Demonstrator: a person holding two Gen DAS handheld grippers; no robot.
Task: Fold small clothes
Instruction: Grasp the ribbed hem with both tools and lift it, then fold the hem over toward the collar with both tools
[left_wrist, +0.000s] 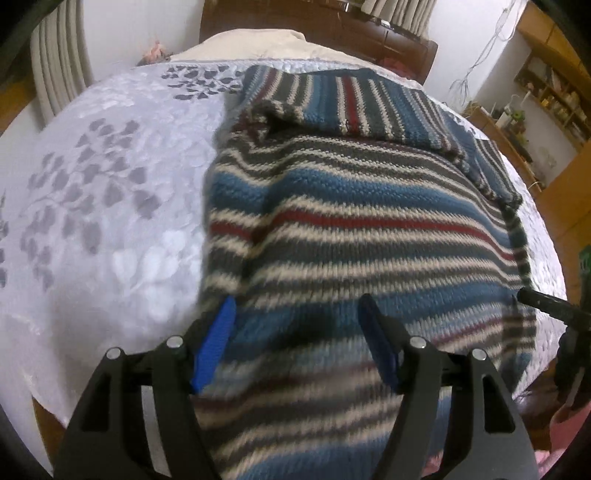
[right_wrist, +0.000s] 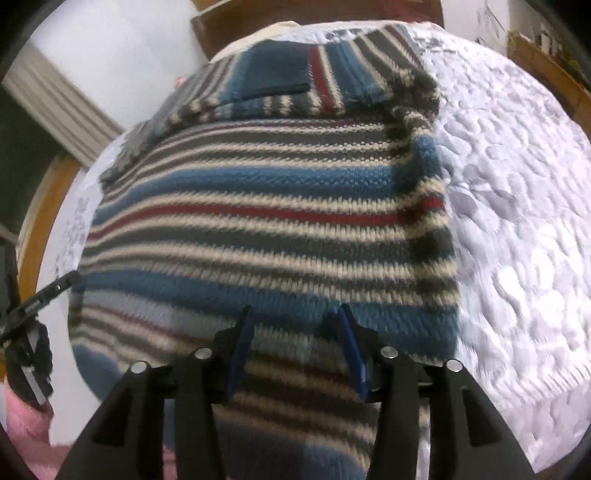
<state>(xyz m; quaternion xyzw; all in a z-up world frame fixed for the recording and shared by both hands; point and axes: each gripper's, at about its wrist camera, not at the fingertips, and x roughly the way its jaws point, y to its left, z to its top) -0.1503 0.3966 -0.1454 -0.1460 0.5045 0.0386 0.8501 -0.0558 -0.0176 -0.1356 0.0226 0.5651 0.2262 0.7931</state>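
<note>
We see our left gripper (left_wrist: 297, 314) with its blue-padded fingers (left_wrist: 218, 332) spread wide, hovering over the near left part of a striped knit sweater (left_wrist: 351, 221). Nothing sits between the fingers; whether their tips touch the wool we cannot tell. Our right gripper (right_wrist: 295, 321) is also apart, but narrower, its fingers (right_wrist: 351, 343) held over the sweater (right_wrist: 277, 221) near its near edge and gripping nothing.

The sweater lies spread on a bed, its stripes of blue, grey, cream and dark red running across. At its far end the sleeves are folded inward over the body, their stripes running the other way. The near hem is blurred in both views.

Under it lies a white quilted bedspread (left_wrist: 110, 221) with a grey leaf print, bare to the left of the sweater in the left view and bare to its right (right_wrist: 517, 221) in the right view. A cream pillow (left_wrist: 243, 44) rests at the head of the bed against a dark wooden headboard (left_wrist: 332, 26). Something pink (right_wrist: 22, 417) shows at the bed's near edge.
</note>
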